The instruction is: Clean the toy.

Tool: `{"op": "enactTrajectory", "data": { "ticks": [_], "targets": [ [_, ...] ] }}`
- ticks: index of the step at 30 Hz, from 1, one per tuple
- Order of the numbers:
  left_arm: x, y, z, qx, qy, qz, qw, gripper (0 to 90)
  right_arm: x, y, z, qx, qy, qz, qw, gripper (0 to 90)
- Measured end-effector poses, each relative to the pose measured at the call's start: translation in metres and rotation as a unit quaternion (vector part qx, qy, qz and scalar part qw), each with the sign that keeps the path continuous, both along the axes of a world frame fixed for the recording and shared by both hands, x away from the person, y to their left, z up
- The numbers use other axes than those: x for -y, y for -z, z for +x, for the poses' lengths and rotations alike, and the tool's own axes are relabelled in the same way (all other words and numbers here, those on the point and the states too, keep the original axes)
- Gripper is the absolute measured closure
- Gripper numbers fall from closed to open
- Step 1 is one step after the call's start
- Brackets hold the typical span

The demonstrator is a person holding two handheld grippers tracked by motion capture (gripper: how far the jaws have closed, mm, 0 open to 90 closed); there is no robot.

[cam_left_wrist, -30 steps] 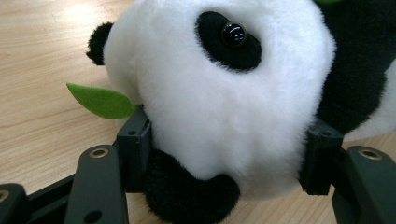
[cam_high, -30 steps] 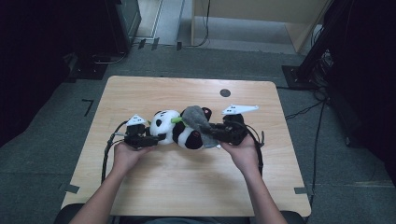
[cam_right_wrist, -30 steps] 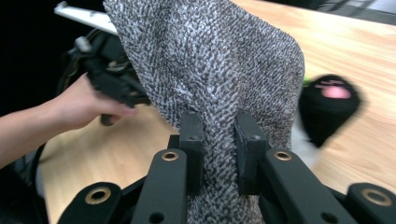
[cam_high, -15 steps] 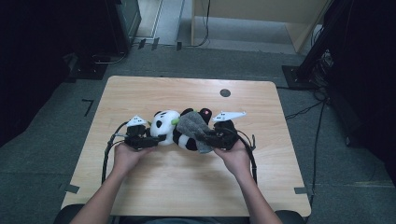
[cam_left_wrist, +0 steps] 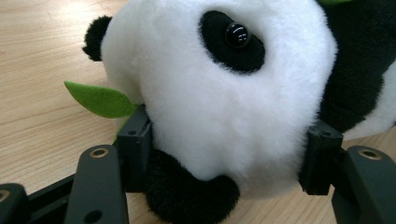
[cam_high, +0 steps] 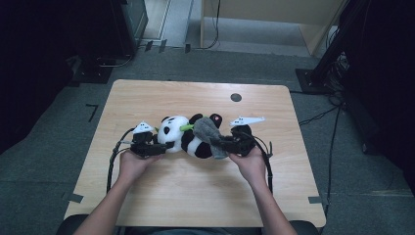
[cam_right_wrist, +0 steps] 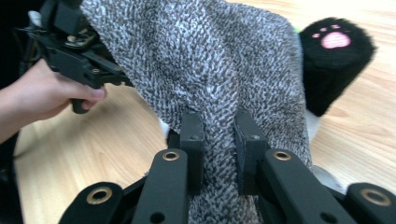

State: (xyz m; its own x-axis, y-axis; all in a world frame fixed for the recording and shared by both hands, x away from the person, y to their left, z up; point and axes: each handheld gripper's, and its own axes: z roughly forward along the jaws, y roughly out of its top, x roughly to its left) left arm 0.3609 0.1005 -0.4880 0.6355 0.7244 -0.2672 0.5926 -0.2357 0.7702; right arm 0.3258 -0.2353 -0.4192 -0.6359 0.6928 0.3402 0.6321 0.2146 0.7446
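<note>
1. The left hand-held gripper (cam_high: 157, 147) is kept about half open, its pads pressed on the head of one plush panda (cam_high: 183, 137), which lies on its side mid-bench (cam_high: 147, 98).
2. One grey knit cloth (cam_high: 209, 134) has been lowered from above onto the panda's body since a second ago, so the covering seems nearly done.
3. The right hand-held gripper (cam_high: 222, 145) is clamped almost fully shut on the cloth's edge.
4. Counted: one panda, one cloth, two grippers.

The table (cam_high: 195, 196) is evenly lit from overhead, while the surroundings from nine to three o'clock are left dark. Soft, short shadows are cast. Slight blur is seen in both gripper views.
</note>
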Motion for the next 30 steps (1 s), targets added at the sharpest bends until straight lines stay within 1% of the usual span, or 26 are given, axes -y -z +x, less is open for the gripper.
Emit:
{"op": "enactTrajectory", "data": {
  "ticks": [1,4,5,7,8,9,10,12,13,14,15,17,20,25,30],
  "targets": [
    [0.000,0.000,0.000,0.000,0.000,0.000,1.0000,35.6,0.001,0.001,0.001,0.000,0.004,0.001,1.0000,78.1],
    [0.000,0.000,0.000,0.000,0.000,0.001,1.0000,35.6,0.007,0.005,0.004,-0.012,0.014,0.008,0.9998,78.2],
    [-0.001,0.000,0.000,-0.001,-0.002,-0.001,1.0000,35.5,0.009,0.007,0.005,-0.016,0.020,0.003,0.9997,78.3],
    [-0.001,0.000,0.001,0.000,0.000,-0.001,1.0000,35.5,0.009,0.013,0.007,-0.028,0.023,-0.017,0.9992,78.3],
    [-0.001,0.000,0.001,0.000,0.000,0.000,1.0000,35.5,0.009,0.017,0.008,-0.036,0.021,-0.011,0.9991,78.3],
    [-0.001,0.000,0.001,0.000,0.001,0.000,1.0000,35.5,0.010,0.020,0.009,-0.045,0.019,0.002,0.9988,78.3],
    [-0.001,0.000,0.001,0.000,0.000,-0.001,1.0000,35.5,0.010,0.021,0.010,-0.047,0.020,0.006,0.9987,78.3],
    [-0.001,0.000,0.001,-0.001,0.000,-0.001,1.0000,35.5,0.012,0.019,0.010,-0.041,0.024,-0.006,0.9989,78.2],
    [-0.001,0.000,0.001,-0.001,0.000,-0.002,1.0000,35.5,0.014,0.017,0.011,-0.038,0.027,-0.016,0.9988,78.2],
    [-0.001,0.000,0.001,-0.001,0.000,-0.001,1.0000,35.5,0.017,0.016,0.011,-0.037,0.032,-0.018,0.9986,78.2],
    [-0.001,0.000,0.001,0.000,0.000,-0.001,1.0000,35.4,0.021,0.015,0.012,-0.038,0.038,-0.011,0.9985,78.2],
    [-0.001,0.000,0.000,-0.001,-0.002,-0.001,1.0000,35.3,0.026,0.010,0.011,-0.034,0.045,-0.002,0.9984,78.2],
    [-0.001,0.000,0.000,-0.001,-0.002,-0.001,1.0000,35.3,0.027,-0.003,0.007,-0.019,0.039,0.008,0.9990,78.2],
    [0.000,0.000,0.000,0.000,-0.003,-0.002,1.0000,35.5,0.013,-0.026,-0.003,0.012,0.014,0.015,0.9997,78.1],
    [0.001,-0.001,-0.001,0.000,-0.005,-0.001,1.0000,35.5,-0.013,-0.039,-0.014,0.033,-0.026,0.018,0.9990,78.0]
  ]
}}
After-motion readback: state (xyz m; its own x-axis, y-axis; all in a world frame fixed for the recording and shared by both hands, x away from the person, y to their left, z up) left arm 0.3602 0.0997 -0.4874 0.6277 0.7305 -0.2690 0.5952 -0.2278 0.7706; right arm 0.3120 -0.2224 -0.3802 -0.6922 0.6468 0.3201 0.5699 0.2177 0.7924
